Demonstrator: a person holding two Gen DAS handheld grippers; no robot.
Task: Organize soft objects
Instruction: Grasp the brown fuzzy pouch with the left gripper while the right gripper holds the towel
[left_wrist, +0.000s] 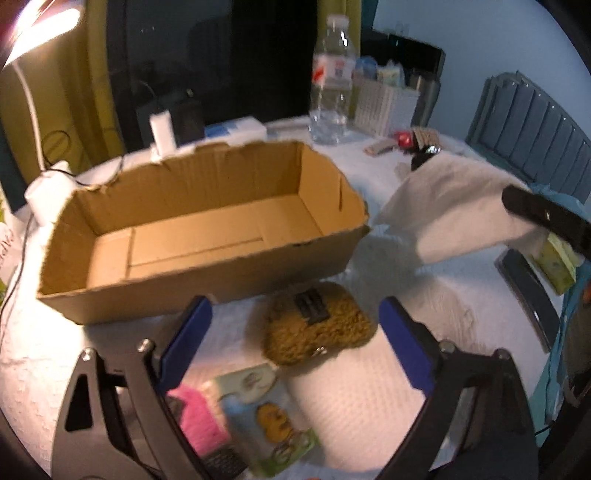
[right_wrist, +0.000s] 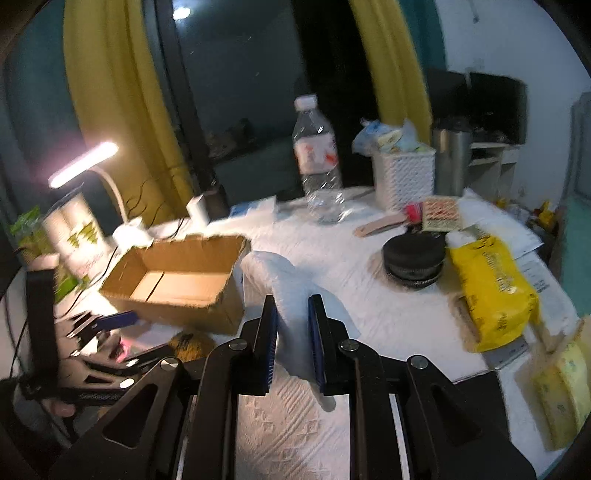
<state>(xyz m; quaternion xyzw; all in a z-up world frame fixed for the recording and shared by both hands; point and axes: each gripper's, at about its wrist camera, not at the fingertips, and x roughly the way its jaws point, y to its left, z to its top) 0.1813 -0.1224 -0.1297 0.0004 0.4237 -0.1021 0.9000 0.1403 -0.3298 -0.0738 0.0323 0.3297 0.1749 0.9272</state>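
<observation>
An open cardboard box (left_wrist: 192, 236) stands empty on the white table; it also shows in the right wrist view (right_wrist: 173, 280). My left gripper (left_wrist: 295, 317) is open above a fuzzy brown pouch (left_wrist: 317, 328), a white paper-towel roll (left_wrist: 354, 398), a pink fluffy item (left_wrist: 199, 417) and a printed packet (left_wrist: 266, 417). My right gripper (right_wrist: 291, 332) is shut on a white cloth (right_wrist: 288, 295), held above the table to the right of the box. The cloth also shows at the right of the left wrist view (left_wrist: 454, 206).
A water bottle (right_wrist: 317, 158), a white basket of packets (right_wrist: 402, 177), a black round case (right_wrist: 413, 262) and a yellow wipes pack (right_wrist: 491, 291) sit on the table. A lit desk lamp (right_wrist: 85, 162) stands at the left. A chair (left_wrist: 532, 129) is at the right edge.
</observation>
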